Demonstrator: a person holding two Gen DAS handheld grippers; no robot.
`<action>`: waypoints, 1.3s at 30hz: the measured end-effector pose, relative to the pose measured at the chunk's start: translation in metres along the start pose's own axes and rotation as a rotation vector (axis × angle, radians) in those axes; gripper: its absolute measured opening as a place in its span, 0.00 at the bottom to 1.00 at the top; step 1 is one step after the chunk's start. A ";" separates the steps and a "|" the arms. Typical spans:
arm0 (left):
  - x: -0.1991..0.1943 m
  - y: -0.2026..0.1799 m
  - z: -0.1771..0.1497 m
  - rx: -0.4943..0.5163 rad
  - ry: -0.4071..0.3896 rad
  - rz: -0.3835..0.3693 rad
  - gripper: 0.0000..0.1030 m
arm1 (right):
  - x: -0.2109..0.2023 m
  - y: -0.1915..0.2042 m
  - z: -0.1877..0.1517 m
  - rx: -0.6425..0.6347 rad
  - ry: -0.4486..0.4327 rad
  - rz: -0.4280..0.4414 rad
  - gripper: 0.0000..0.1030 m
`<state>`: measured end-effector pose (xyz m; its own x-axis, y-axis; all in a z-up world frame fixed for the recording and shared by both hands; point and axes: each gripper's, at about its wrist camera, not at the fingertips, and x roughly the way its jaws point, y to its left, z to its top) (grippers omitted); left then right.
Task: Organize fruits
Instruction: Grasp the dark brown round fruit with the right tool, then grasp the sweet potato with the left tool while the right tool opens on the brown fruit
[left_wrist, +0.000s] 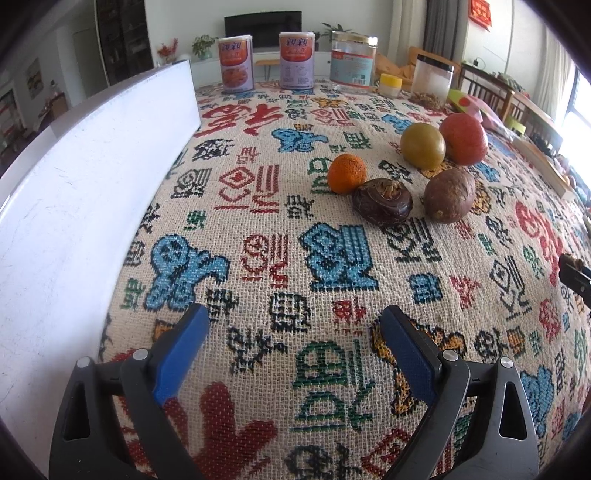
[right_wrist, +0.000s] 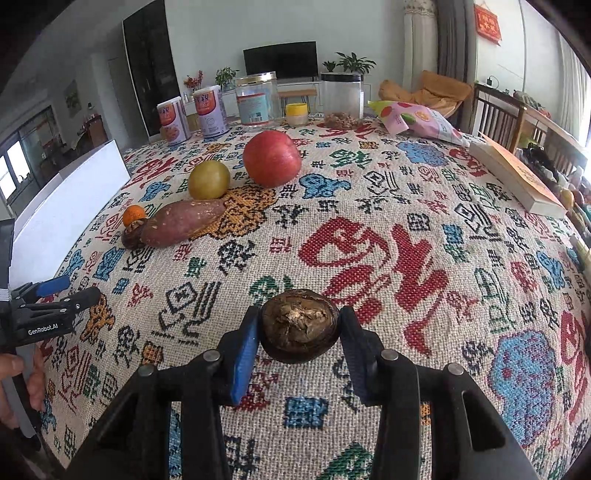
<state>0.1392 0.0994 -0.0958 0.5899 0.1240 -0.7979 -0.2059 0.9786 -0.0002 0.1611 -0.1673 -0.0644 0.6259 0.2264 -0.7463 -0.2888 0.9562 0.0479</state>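
Clearly the right gripper (right_wrist: 298, 328) pinched 1 dark water chestnut (right_wrist: 299, 325); best carried level toward the fruit cluster (right_wrist: 207, 206) at 11 o'clock, while the left gripper (left_wrist: 295, 354) hung spread, holding nothing

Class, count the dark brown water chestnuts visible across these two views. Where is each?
2. One water chestnut sits clamped in the right hand-held gripper. Another lies on the tablecloth, touching the orange and beside the sweet potato. Others could be hidden.
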 end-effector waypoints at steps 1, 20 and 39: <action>0.000 0.000 0.000 0.000 0.000 -0.001 0.93 | -0.001 -0.006 0.000 0.008 0.003 -0.020 0.42; 0.013 -0.140 0.092 0.508 -0.003 -0.115 0.90 | 0.003 -0.027 -0.017 0.103 0.029 -0.053 0.82; -0.028 -0.086 0.049 0.197 0.158 -0.257 0.41 | 0.003 -0.027 -0.017 0.105 0.029 -0.039 0.84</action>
<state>0.1783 0.0198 -0.0435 0.4713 -0.1421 -0.8705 0.0968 0.9893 -0.1091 0.1589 -0.1957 -0.0796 0.6138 0.1848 -0.7676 -0.1861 0.9787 0.0868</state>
